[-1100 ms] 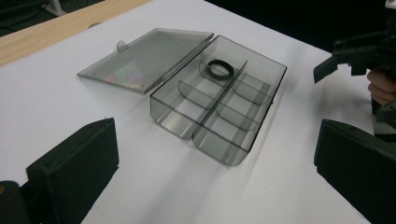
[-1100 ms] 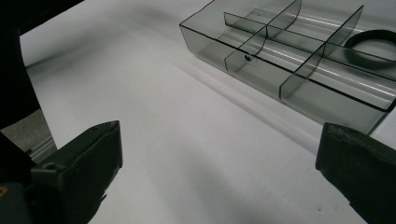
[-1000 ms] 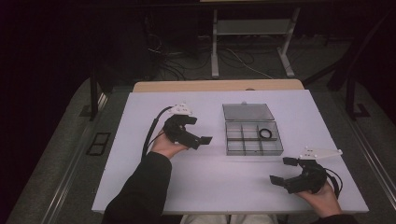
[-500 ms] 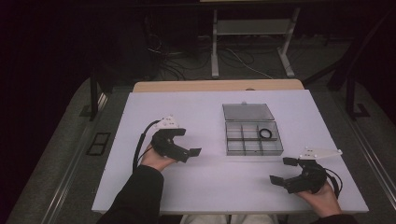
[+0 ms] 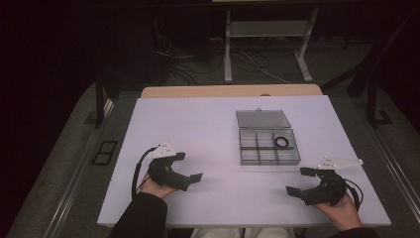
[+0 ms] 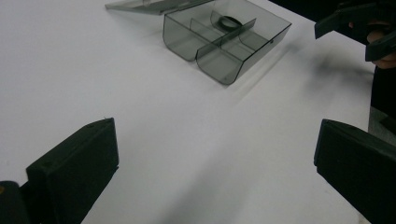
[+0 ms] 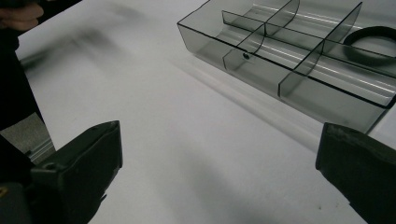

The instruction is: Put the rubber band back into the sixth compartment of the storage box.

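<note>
Jaws on both grippers stand wide apart, empty. High view: compartment box (image 5: 269,146), lid open, with left gripper (image 5: 190,166) nearer-left and right gripper (image 5: 300,181) nearer-right of it. Gripper views: black ring (image 6: 229,21) lies inside a far compartment.

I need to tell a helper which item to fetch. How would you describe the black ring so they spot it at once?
On the white table stands a clear smoky-grey plastic compartment box with its lid open. The small black rubber ring lies flat in its far right compartment, the one compartment with anything in it.
</note>
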A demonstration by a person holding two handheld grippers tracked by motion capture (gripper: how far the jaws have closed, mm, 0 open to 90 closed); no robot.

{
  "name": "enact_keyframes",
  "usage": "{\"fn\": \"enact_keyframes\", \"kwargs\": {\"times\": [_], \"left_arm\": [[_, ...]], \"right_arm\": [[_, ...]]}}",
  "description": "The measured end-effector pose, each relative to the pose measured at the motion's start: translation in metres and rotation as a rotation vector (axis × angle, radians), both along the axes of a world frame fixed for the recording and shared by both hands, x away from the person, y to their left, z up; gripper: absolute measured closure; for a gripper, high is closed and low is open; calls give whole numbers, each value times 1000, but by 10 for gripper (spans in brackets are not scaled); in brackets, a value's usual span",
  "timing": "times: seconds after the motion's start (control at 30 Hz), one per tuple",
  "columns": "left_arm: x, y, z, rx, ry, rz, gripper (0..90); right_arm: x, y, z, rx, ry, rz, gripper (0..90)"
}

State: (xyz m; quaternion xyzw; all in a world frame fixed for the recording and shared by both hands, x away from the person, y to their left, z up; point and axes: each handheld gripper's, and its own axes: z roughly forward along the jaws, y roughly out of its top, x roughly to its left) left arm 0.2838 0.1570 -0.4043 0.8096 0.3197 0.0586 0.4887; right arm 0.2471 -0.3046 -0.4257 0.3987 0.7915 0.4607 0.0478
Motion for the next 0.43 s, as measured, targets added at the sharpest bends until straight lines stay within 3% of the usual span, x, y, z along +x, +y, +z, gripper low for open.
{"fn": "enact_keyframes", "kwargs": {"times": [0.43], "left_arm": [[-9, 3, -16, -5, -1, 27, 0]], "right_arm": [[0, -2, 1, 1, 1, -6, 0]]}}
